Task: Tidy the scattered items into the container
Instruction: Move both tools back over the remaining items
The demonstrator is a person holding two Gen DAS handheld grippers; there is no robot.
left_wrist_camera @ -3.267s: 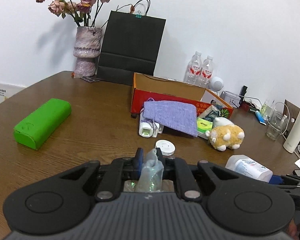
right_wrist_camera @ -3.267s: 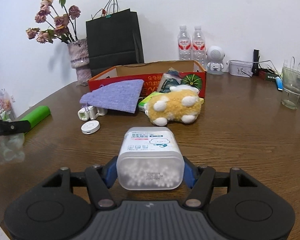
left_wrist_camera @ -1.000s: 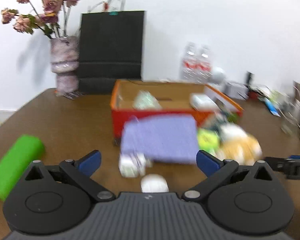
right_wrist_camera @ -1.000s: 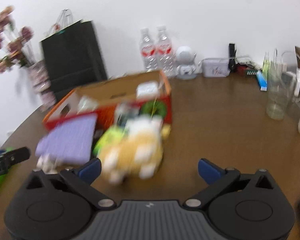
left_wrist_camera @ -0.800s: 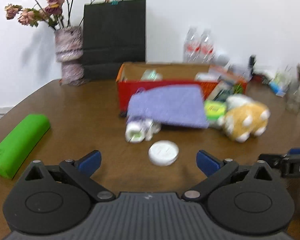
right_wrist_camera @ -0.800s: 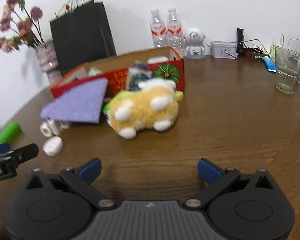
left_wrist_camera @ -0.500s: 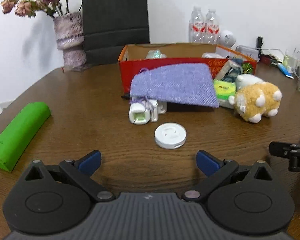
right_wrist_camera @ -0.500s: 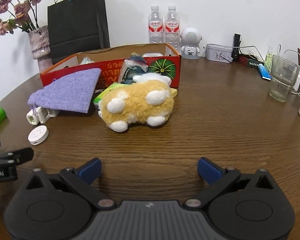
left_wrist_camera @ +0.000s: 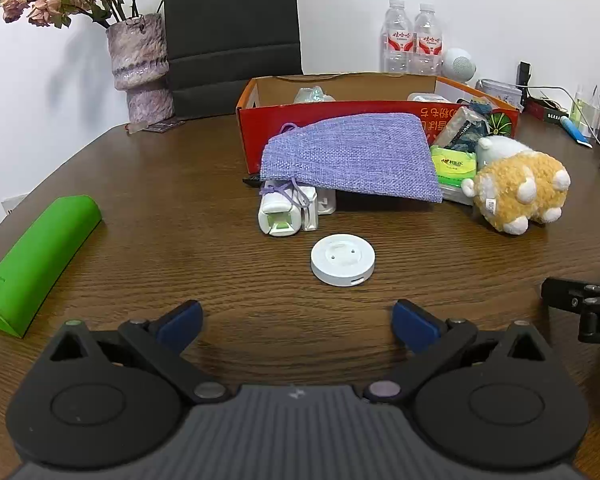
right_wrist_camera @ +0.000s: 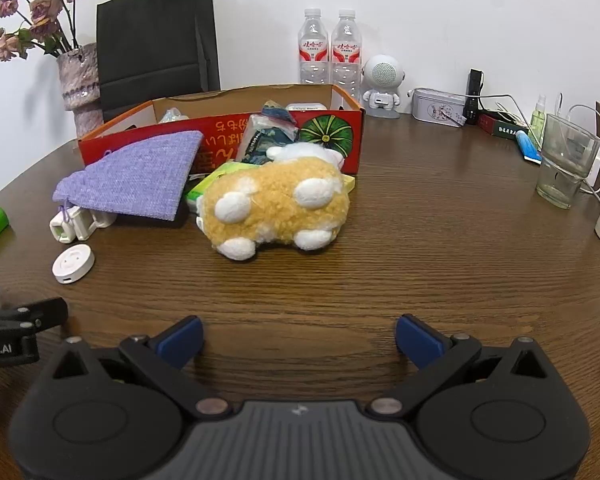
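Fingers (left_wrist_camera: 180, 326) of both grippers spread wide, empty, white puck (left_wrist_camera: 343, 259) ahead, plush toy (right_wrist_camera: 276, 206) fronting red box (right_wrist_camera: 220, 136).

White round puck (left_wrist_camera: 343, 259) flat at frame centre; purple pouch (left_wrist_camera: 352, 156) leaning against red cardboard box (left_wrist_camera: 256, 128); tan plush toy (right_wrist_camera: 276, 206) on its side, centre.

Right gripper (right_wrist_camera: 298, 336): jaws spread wide, nothing between them.
Plush toy (right_wrist_camera: 276, 208): straight ahead of the jaws, lying on the table (right_wrist_camera: 440, 248).
Red box (right_wrist_camera: 220, 136): beyond the plush.
White disc (right_wrist_camera: 73, 263): ahead, left of the jaws.
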